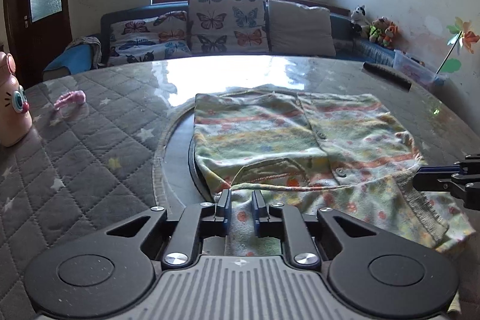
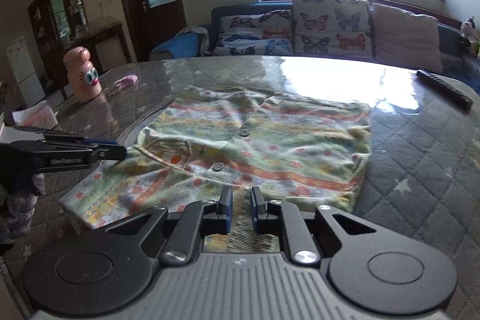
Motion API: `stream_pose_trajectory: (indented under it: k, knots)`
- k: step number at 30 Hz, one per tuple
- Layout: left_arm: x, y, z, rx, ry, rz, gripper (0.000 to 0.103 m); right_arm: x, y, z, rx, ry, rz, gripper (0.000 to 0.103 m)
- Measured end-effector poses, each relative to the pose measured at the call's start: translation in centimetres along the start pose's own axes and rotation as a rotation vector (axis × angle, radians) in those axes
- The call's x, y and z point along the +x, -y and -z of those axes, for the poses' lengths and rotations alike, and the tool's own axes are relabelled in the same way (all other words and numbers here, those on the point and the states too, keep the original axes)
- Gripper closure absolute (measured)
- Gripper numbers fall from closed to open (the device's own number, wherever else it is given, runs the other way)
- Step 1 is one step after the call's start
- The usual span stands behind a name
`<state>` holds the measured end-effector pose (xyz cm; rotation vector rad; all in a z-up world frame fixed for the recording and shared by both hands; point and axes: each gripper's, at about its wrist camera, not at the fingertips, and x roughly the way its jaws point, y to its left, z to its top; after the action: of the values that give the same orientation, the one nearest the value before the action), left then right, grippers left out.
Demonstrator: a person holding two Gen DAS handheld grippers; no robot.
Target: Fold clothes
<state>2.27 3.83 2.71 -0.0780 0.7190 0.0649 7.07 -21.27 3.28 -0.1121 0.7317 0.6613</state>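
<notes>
One garment (image 1: 270, 134), a soft, fleecy child's top striped in pale green, orange and yellow with small printed figures, lies spread across the middle of the table (image 1: 90, 140), which is round, glossy and covered by a grey quilted cloth with diamond stitching and pale stars. Three round buttons show down its front placket. Two hand-held grippers, both black with blue pads, work its near hem. The left hand-held gripper (image 1: 241, 207), at lower centre of the left wrist view, stands with its jaws narrowly apart and fabric lying between the pads; whether they press on it cannot be told. The right hand-held gripper (image 2: 240, 209), at lower centre of the right wrist view, has its jaws nearly closed on the ribbed hem. One pink bottle (image 2: 82, 74) with a cartoon face stands at the left, one small pink item (image 1: 70, 99) lies near it, and one long dark remote (image 1: 387, 75) rests at the upper right.
</notes>
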Motion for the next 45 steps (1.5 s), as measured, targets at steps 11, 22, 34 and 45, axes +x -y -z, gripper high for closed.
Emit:
stream_pose_trajectory:
  k: [11,22,34,45]
  knots:
    - [-0.5,-0.9,-0.3,-0.004,0.018,-0.009,0.088,1.1,0.2,0.0,-0.037,-0.028,-0.005,0.089]
    - [-0.3,0.1,0.3,0.061,0.004,0.002,0.086,0.6,-0.4,0.8,-0.083,-0.051,-0.030,0.083]
    - [-4.4,0.8,5.1,0.162,0.004,0.028,0.085,-2.1,-1.4,3.8,-0.121,-0.081,-0.042,0.077]
    - [-6.8,1.7,6.3,0.270,0.030,0.020,0.065,-3.7,-0.8,4.6,-0.095,-0.081,-0.049,0.077]
